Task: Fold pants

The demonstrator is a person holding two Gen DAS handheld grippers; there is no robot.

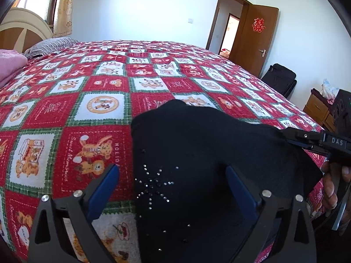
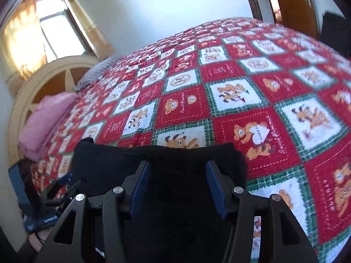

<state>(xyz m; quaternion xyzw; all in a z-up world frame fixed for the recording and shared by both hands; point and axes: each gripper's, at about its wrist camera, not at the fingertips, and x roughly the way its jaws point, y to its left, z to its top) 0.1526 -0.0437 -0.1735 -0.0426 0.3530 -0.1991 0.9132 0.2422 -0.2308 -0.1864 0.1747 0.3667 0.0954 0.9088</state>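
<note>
Black pants (image 1: 197,153) lie bunched on the checked quilt (image 1: 98,92) at the bed's near edge. My left gripper (image 1: 172,175) stands spread above them, holding nothing. My right gripper (image 2: 177,175) also gapes; contact with the cloth unclear.

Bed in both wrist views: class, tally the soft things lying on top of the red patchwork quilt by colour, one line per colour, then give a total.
Black, folded pants with rhinestone star: 1
Pink, plush pillow or blanket by the headboard: 1
Grey striped pillow: 1
Total: 3, all on the red patchwork quilt
</note>
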